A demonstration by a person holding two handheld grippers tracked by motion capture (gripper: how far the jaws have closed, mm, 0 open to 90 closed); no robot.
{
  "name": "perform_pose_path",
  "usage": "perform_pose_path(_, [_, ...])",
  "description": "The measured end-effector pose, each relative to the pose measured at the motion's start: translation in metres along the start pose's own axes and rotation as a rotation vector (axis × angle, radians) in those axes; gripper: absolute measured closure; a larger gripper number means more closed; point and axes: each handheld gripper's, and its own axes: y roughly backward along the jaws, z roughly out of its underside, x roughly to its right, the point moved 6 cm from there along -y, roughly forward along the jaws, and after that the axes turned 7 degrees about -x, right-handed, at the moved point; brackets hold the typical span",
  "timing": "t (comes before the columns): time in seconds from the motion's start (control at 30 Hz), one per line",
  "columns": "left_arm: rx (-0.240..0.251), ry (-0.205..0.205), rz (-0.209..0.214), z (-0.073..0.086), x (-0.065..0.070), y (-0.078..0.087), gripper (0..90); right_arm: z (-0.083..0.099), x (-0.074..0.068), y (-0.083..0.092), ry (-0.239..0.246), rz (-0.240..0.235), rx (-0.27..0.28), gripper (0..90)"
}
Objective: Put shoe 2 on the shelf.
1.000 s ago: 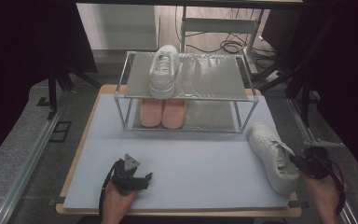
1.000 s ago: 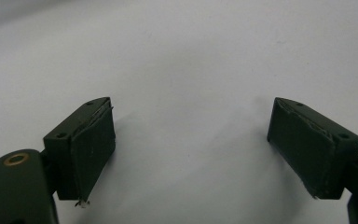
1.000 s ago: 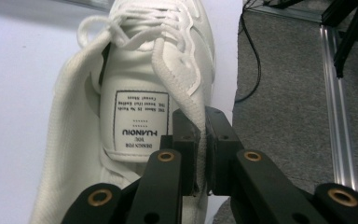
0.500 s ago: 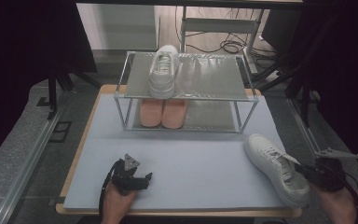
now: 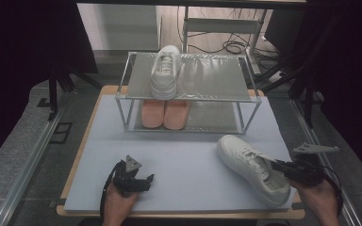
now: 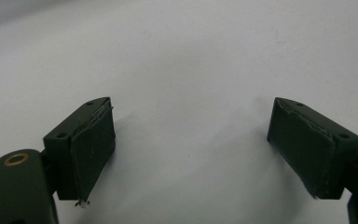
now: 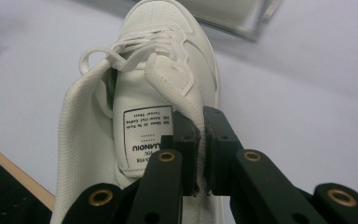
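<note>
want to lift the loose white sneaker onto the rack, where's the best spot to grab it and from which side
Grip the white sneaker by its heel-side collar wall, coming from behind the heel. That thin padded edge stands up and fits between the pads, as the right tongs show, shut on it now. The toe already points toward the rack.

Dim surroundings, soft shadows, slight blur

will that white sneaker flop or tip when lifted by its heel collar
The white lace-up sneaker is pinched at its soft padded collar by the right gripper, so the collar will probably flex. Its toe likely droops, being far from the grip. The thick sole probably stays stiff.
</note>
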Motion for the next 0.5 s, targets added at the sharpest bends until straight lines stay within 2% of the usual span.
perform_pose_path(0.3, [-0.001, -0.001, 0.0, 0.0, 0.0, 0.0, 14.9, -0.03, -0.038, -0.043, 0.077, -0.084, -0.014, 85.0])
perform_pose_path(0.5, [-0.002, -0.002, -0.001, 0.0, 0.0, 0.0, 14.9, -0.049, -0.059, -0.066, 0.108, -0.128, -0.005, 84.9])
